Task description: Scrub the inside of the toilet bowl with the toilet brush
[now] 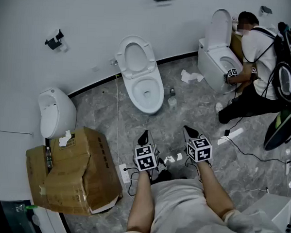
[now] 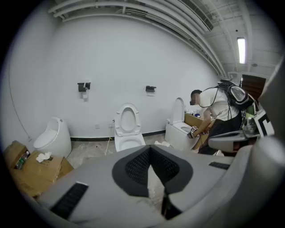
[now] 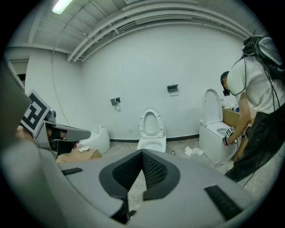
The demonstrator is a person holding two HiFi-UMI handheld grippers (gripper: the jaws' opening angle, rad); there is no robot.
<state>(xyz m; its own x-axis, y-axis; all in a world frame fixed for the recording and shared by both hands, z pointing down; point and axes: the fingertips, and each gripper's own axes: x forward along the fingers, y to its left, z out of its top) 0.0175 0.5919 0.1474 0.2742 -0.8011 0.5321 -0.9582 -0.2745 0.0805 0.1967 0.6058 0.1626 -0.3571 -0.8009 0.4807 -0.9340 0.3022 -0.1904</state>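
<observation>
Toilet bowl (image 1: 146, 91) stands against the wall with its seat up, well ahead of both claws. No toilet brush shows in any view. Left claw (image 1: 143, 136) and right claw (image 1: 189, 132) are both closed with nothing between them, held low over the floor (image 1: 194, 106). Looks like scrubbing hasn't started: find and grab the brush first, then all the scrubbing is left.
</observation>
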